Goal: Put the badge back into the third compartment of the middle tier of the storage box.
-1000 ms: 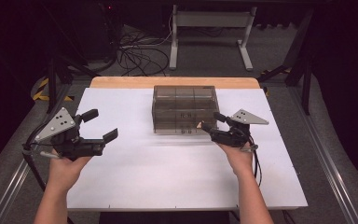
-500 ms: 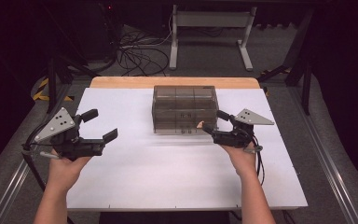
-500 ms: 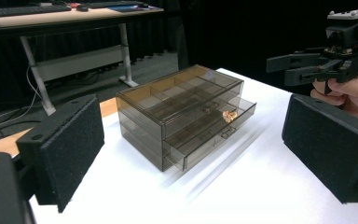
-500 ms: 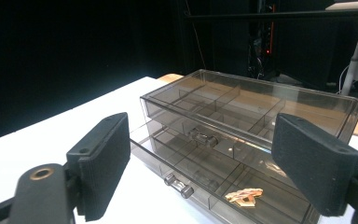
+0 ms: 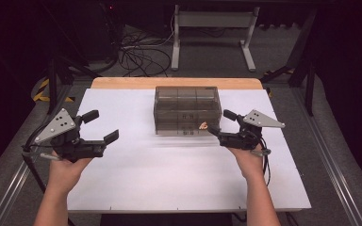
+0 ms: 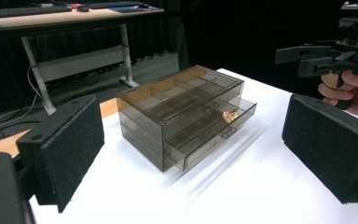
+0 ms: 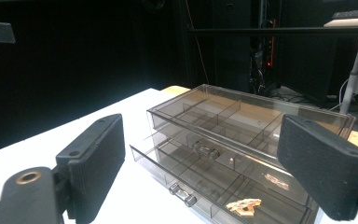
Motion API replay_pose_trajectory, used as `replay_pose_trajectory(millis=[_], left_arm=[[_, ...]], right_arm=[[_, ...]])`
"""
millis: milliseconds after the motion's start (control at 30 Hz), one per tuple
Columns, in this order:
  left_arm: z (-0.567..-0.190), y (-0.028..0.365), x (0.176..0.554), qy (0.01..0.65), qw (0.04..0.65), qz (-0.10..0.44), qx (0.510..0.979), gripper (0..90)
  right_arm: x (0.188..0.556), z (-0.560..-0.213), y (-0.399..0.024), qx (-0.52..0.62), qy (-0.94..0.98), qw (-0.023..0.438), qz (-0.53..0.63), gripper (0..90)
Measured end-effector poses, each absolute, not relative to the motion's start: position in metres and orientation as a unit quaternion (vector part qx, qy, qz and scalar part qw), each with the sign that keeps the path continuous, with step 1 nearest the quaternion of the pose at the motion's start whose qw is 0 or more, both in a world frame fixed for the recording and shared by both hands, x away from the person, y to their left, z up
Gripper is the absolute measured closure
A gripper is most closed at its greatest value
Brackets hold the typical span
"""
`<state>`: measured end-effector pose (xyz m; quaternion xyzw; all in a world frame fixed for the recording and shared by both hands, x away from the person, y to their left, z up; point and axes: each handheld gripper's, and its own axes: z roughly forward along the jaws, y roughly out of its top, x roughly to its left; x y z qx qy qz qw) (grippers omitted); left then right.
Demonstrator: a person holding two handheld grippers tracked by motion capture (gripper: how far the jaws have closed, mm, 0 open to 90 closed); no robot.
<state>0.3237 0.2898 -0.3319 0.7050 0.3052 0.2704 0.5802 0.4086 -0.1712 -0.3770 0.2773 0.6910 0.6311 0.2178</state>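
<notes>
High view above table, 2 gripper views close, perhaps level, sharing drawer box (image 5: 186, 110)

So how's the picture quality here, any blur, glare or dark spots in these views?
High view: the white table is evenly lit, the surroundings dark, the image soft. Left gripper view: streaky smear in front of the drawer box. Right gripper view: black background, with faint sheen on the box lid.

The desk (image 5: 136, 188) had a white top with a bare wooden strip along its far edge. A smoky clear drawer box (image 5: 186, 109) stood directly on it, just beyond the right gripper (image 5: 221, 126), its lower drawer pulled out toward that gripper.
</notes>
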Motion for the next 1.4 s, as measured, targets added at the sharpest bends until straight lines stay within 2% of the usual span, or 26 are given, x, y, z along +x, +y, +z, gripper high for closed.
replay_pose_trajectory(millis=[1400], left_arm=[[-0.332,0.29,0.322,0.304,0.581,0.273,0.704,6.1]], right_arm=[[0.385,-0.344,-0.198,0.263,0.66,0.238,0.663,11.0]])
